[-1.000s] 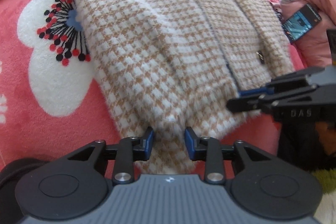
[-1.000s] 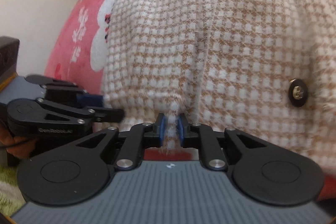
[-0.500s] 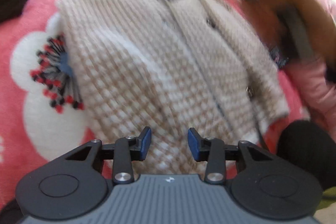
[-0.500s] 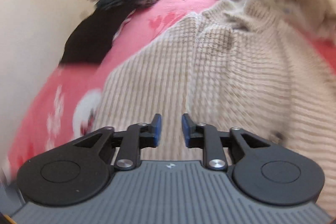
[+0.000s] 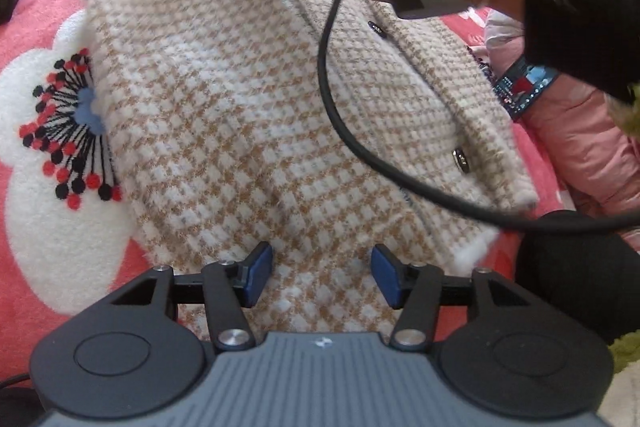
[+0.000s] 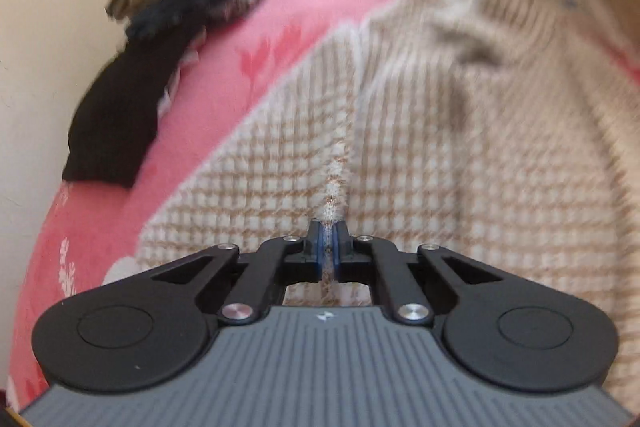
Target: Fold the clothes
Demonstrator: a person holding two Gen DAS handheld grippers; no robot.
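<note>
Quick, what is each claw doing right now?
Left claw: open, holding nothing.
Right claw: closed, pinching a fold of the checked cardigan.

The beige-and-white houndstooth knit cardigan (image 5: 248,115) is lying on the pink fleece blanket with white flower motifs (image 5: 48,227). The left gripper (image 5: 322,275) is hovering over its near hem; the right gripper (image 6: 328,249) is sitting at its far end. A smartphone (image 5: 524,87) is lying right of the cardigan; dark folded garments (image 6: 132,99) are lying beyond, on the blanket.
</note>
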